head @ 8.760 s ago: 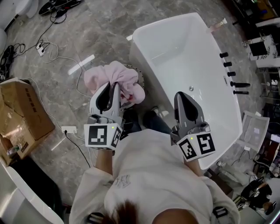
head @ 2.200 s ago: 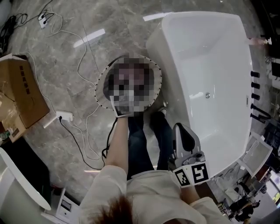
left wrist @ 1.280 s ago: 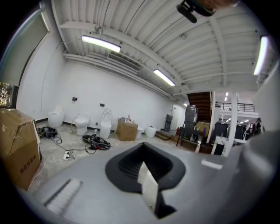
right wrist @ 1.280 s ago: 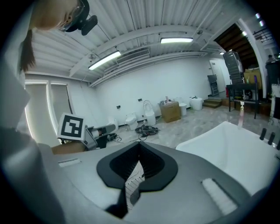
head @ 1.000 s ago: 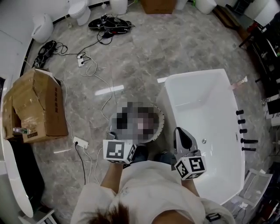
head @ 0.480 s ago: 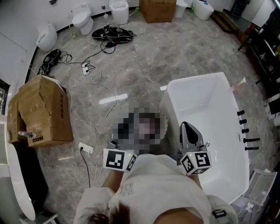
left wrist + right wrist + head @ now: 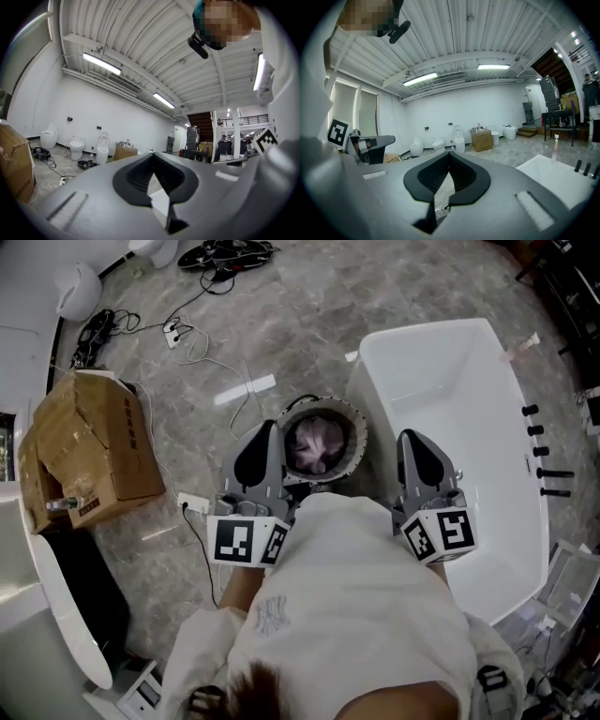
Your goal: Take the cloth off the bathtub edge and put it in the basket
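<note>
L gripper (image 7: 264, 430) & R gripper (image 7: 413, 439) both shut, empty; cloth (image 7: 317, 444) prob. fully in basket (image 7: 356, 420), so main risk is a foot knocking it over.

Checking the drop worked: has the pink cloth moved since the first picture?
Yes. The cloth was bunched over the basket's rim in the left claw; now it lies down inside the basket, beside the bathtub.

- Cloth (image 7: 317, 442) lies in the basket (image 7: 320, 403), between my left gripper (image 7: 270, 432) and right gripper (image 7: 411, 437).
- Bathtub (image 7: 455, 390) stands just right of it, perhaps touching.
- Cardboard box (image 7: 82, 457) sits well left.
</note>
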